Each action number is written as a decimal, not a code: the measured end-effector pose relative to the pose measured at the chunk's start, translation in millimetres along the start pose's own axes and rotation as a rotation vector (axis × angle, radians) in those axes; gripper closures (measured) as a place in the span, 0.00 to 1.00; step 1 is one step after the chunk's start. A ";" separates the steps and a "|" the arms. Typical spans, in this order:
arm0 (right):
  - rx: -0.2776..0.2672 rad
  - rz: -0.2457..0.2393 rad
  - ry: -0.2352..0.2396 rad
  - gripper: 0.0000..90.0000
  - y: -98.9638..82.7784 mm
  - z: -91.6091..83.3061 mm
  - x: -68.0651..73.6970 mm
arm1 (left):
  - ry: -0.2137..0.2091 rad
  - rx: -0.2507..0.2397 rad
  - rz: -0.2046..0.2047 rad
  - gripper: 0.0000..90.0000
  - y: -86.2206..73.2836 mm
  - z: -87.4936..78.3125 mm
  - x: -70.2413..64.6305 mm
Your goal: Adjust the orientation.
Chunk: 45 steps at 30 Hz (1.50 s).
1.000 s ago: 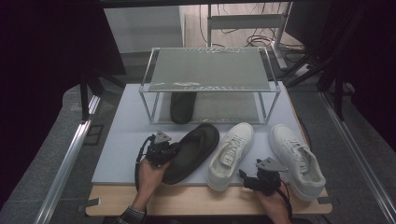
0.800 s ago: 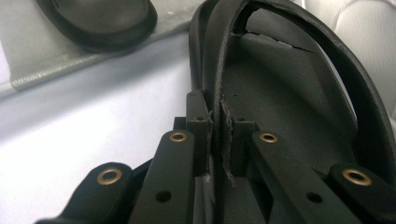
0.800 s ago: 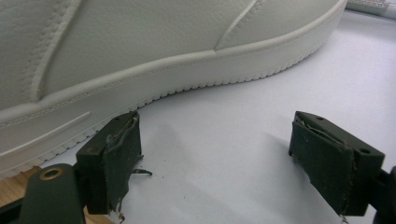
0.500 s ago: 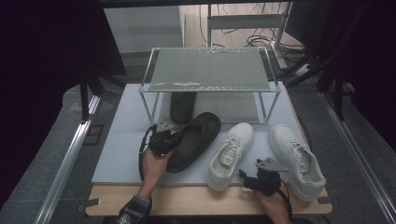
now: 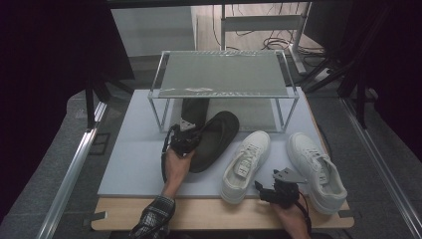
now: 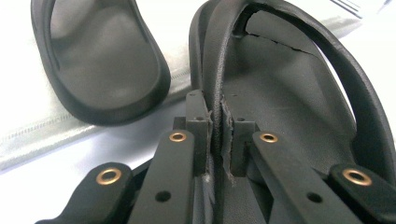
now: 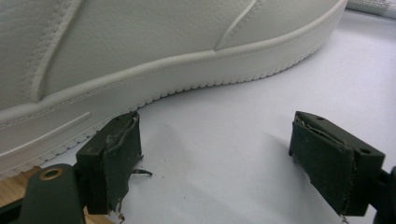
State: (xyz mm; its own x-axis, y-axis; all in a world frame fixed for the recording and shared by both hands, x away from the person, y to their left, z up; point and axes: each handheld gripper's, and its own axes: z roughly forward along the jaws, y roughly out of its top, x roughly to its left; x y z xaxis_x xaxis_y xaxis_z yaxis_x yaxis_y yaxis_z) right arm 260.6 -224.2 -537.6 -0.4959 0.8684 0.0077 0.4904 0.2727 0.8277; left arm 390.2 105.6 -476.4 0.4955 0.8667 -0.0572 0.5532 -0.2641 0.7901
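My left gripper point(image 5: 193, 138) is shut on the side edge of a black sandal point(image 5: 215, 139) and holds it just in front of the clear shelf rack point(image 5: 224, 74). In the left gripper view the pads point(image 6: 201, 122) pinch the sandal's rim point(image 6: 289, 102). Its mate, a second black sandal point(image 5: 194, 108) point(image 6: 102, 60), lies under the rack. A white sneaker point(image 5: 246, 164) point(image 7: 163, 46) lies mid-table and another white sneaker point(image 5: 316, 169) lies to its right. Between them, near the front edge, my right gripper point(image 5: 263, 191) point(image 7: 229, 158) stands open on the white mat with nothing between its jaws.
The white mat point(image 5: 134, 159) covers the table, with a wooden strip point(image 5: 209, 216) along the front. Metal rails point(image 5: 74, 164) run along both sides. The rack's legs point(image 5: 160, 117) stand close to the held sandal.
My left gripper has carried the black sandal away from the front edge toward the rack, beside the other sandal. The right gripper has stayed still.
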 end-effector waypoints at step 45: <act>0.002 -0.001 0.004 0.18 0.1 0.0 -0.1 | -0.074 -0.033 0.039 0.99 -25.4 -29.0 -1.6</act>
State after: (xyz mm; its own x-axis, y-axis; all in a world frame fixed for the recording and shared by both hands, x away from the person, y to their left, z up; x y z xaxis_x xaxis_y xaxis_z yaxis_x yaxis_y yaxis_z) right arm 260.7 -224.2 -537.6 -0.4992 0.8664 0.0089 0.4911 0.2745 0.8267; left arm 355.9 123.2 -478.7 0.5648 0.8222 -0.0702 0.5113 -0.2819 0.8119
